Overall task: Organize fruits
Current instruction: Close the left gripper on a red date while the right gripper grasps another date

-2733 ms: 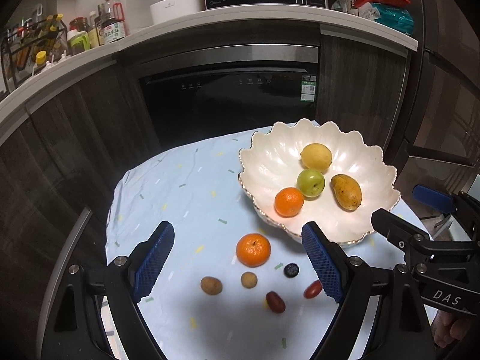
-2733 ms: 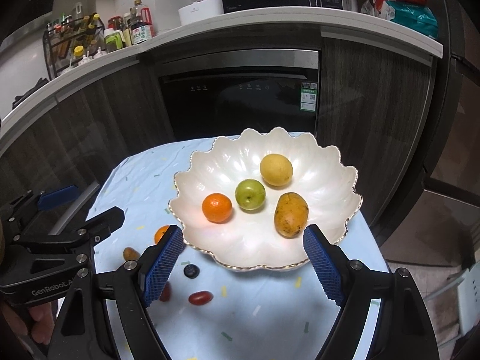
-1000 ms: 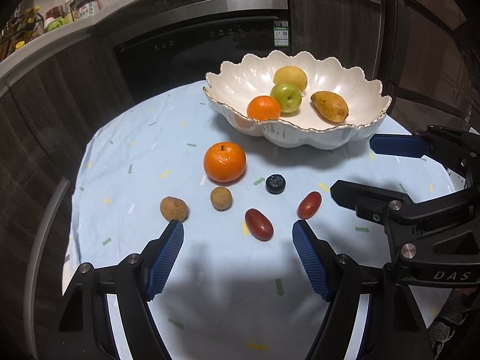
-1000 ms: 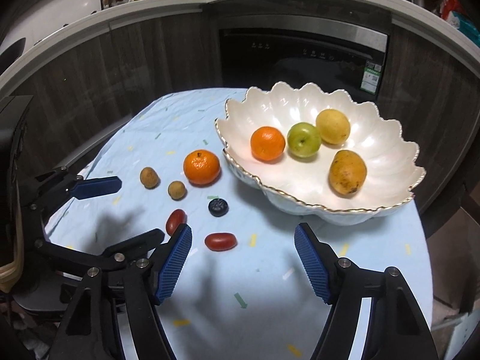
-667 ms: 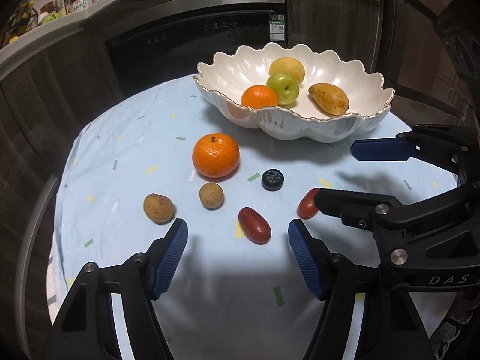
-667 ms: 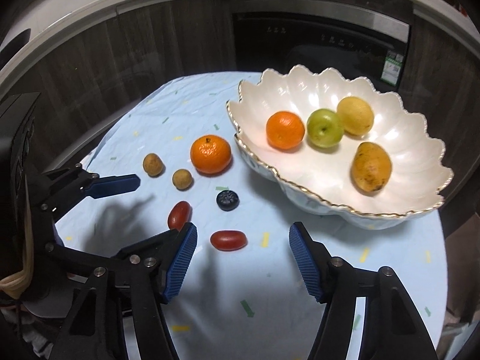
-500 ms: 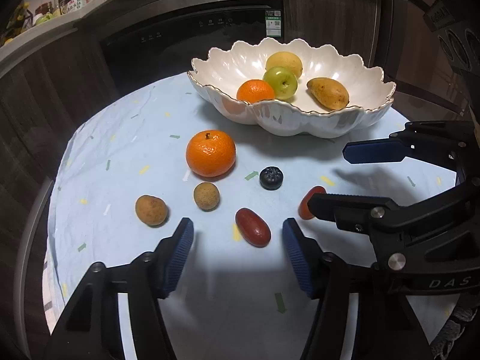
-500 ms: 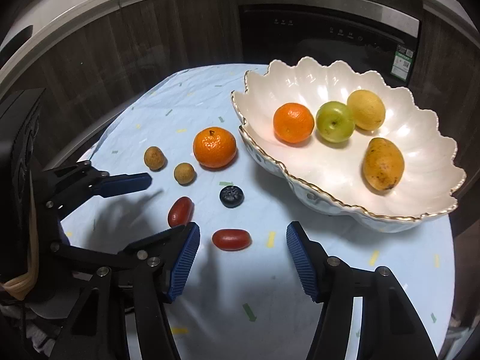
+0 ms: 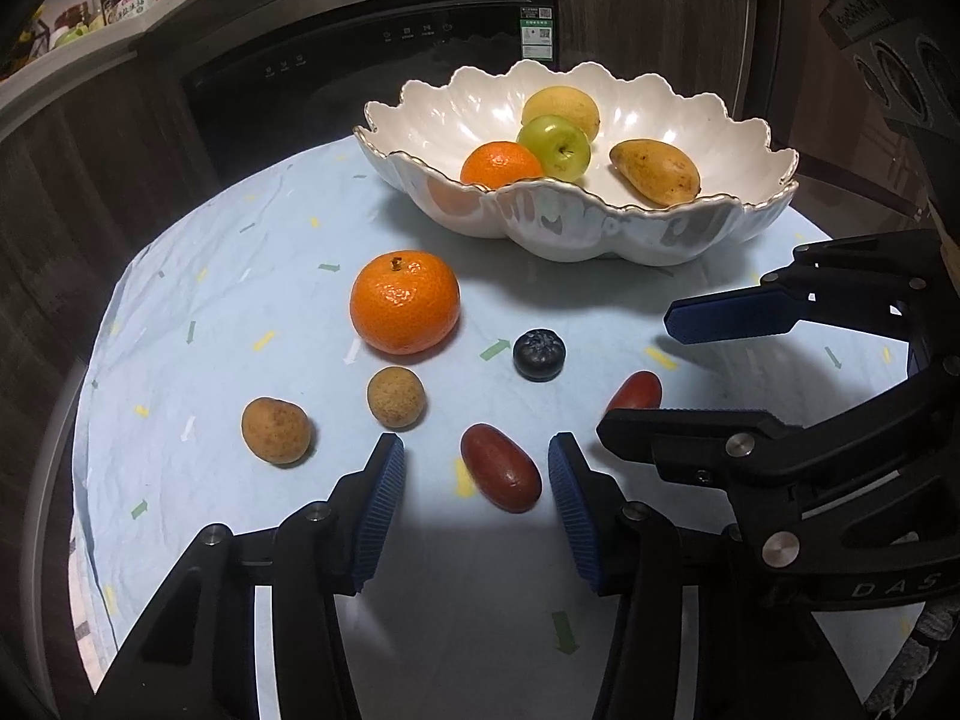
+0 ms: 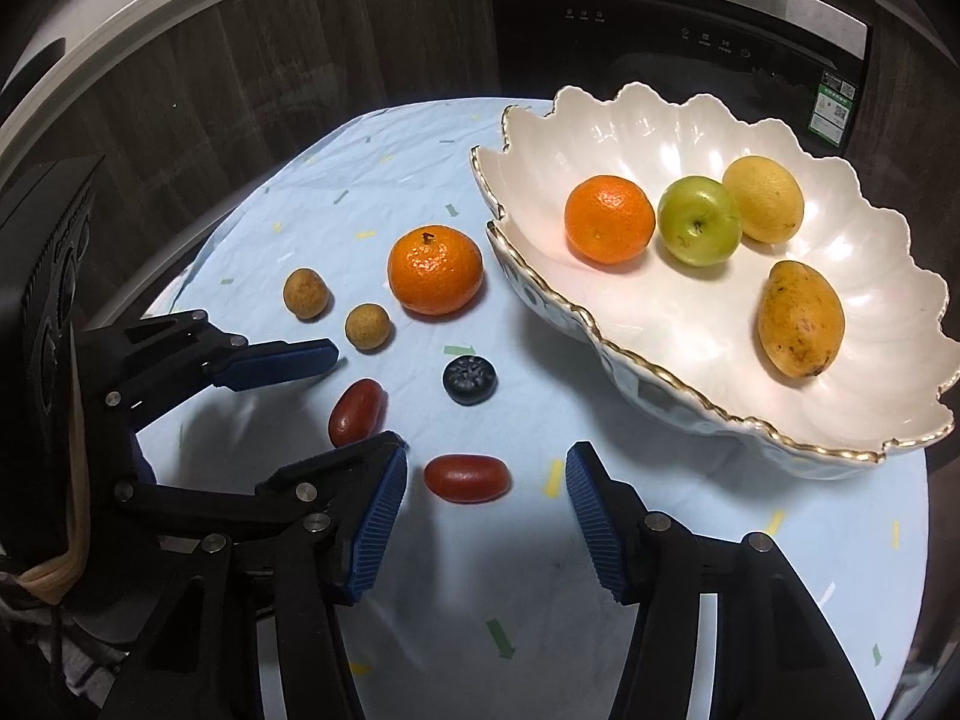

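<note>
Both grippers are dropping onto the loose fruit; the left gripper (image 9: 474,480) sits at the lower centre of its view, jaws part-way open and just been closing, with the darker red date (image 9: 501,475) lying between the blue pads but not yet pinched; the right gripper (image 10: 486,501) does the same low in its own view, jaws narrowing around the brighter red date (image 10: 467,478), a clear gap on the right-hand pad, so nothing is held yet. Behind them on the pale blue cloth (image 9: 240,276) wait a blueberry (image 9: 539,354), a mandarin (image 9: 405,303) and two small brown longans (image 9: 396,397), all near one another at mid-frame; the scalloped white bowl (image 9: 600,222) stands at the upper right, already carrying an orange, a green apple, a yellow fruit and a mango. These dates look light, smooth and a touch slippery, firm-skinned but soft enough to bruise; best taken across the short middle with a gentle squeeze, since pinching near a rounded end would likely squirt one out sideways across the cloth.
</note>
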Motion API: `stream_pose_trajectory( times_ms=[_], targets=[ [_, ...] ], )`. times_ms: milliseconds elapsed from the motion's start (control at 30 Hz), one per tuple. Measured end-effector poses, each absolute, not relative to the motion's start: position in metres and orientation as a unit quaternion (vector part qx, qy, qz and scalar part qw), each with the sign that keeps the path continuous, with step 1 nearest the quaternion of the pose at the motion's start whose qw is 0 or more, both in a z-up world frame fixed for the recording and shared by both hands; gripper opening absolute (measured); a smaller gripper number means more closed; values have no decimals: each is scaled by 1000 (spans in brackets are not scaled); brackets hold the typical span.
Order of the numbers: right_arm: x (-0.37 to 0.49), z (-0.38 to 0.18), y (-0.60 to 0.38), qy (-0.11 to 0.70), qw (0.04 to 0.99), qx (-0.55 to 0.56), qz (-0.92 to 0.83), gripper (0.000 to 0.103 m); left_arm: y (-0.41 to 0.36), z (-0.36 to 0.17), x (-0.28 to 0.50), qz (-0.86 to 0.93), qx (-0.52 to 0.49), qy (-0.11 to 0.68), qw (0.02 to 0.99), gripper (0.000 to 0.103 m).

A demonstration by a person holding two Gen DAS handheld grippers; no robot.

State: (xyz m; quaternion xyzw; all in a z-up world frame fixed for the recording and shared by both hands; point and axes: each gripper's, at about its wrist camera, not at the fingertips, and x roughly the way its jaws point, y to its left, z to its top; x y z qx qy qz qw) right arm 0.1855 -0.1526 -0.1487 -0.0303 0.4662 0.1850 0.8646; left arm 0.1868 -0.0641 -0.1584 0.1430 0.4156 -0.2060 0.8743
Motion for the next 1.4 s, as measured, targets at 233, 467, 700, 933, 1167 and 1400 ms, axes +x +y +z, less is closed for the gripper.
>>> stream_pose_trajectory(
  times_ms=[233,467,700,933,1167,1400],
  targets=[
    [194,-150,-149,481,854,-27,196,52,-56,-159,190,-224,118,420,871,48],
    [197,-152,-145,493,846,-31,199,51,-58,-159,190,-226,123,420,871,48],
    [200,-157,-144,518,831,-15,204,44,-62,-158,186,-228,137,413,871,39],
    [204,-158,-142,533,823,-8,198,34,-63,-157,187,-235,134,417,868,30],
    [205,-158,-141,535,822,-21,194,31,-64,-157,187,-237,131,419,867,27],
    [205,-158,-141,534,824,-15,190,31,-62,-156,187,-236,124,423,866,25]
  ],
)
